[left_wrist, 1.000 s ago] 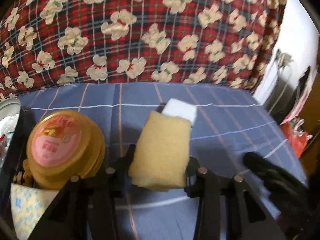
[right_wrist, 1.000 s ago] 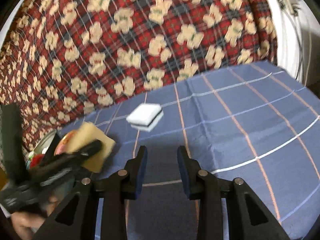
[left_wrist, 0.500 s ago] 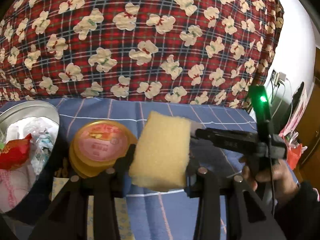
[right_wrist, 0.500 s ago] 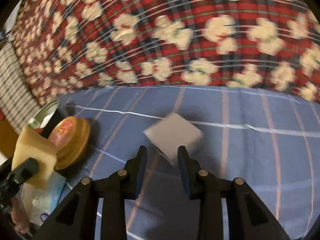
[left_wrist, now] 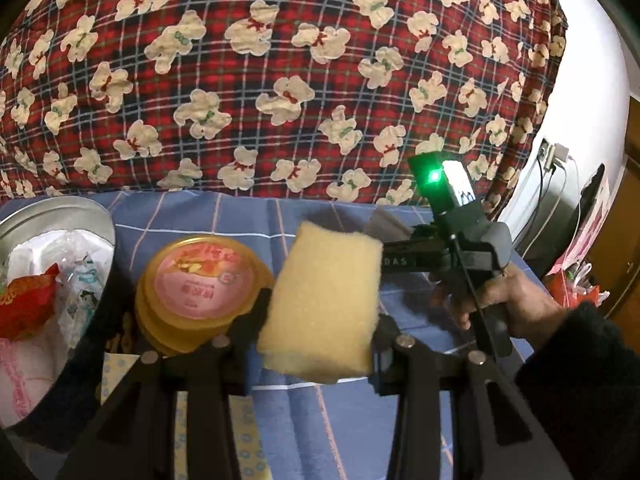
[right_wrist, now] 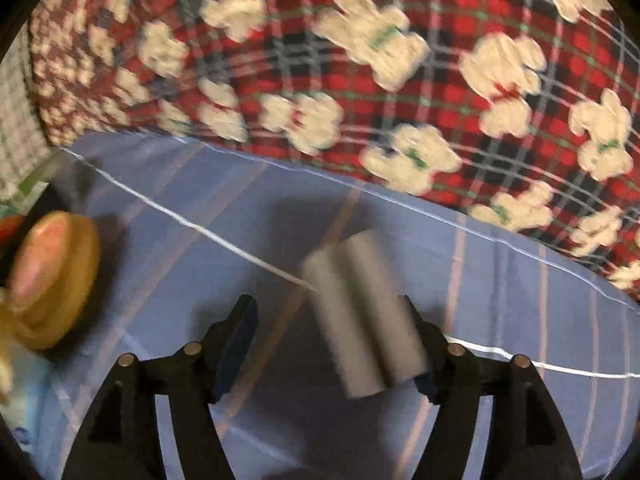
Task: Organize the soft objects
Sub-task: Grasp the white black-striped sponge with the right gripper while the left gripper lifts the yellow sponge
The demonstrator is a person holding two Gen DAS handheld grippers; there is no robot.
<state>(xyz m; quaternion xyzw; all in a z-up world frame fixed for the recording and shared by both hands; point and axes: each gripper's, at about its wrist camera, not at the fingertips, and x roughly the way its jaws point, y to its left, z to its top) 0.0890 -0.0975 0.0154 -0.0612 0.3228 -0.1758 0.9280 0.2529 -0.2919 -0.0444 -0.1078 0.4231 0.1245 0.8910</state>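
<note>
While the yellow sponge (left_wrist: 320, 304) is kept clamped between the narrow-set jaws of the left gripper (left_wrist: 316, 344), held clear above the blue checked cloth (left_wrist: 224, 216), the right gripper (right_wrist: 332, 340) has been swung in over the white-and-grey sponge (right_wrist: 362, 316), which a second ago lay well ahead of it on the cloth. Its jaws, seen close together in the earlier views, have just been opening and are now spread wide. The blurred sponge is framed between them, close against the right-hand finger (right_wrist: 416, 332) and well apart from the left-hand one, so no grip is yet made; whether that one pad already touches the foam cannot be told through the blur.

In the left wrist view the right gripper's body, with its green light, and the hand (left_wrist: 508, 300) holding it are now seen just beyond the yellow sponge, where half a second ago the light stood a little lower in the frame. The gold-lidded tub (left_wrist: 200, 280) and the round tin (left_wrist: 60, 216) of wrapped items are unmoved at the left.

It is judged that the second sponge is about to be picked up: the jaws would need centring and closing. Both soft pieces could then be placed together, though the destination is not shown.
</note>
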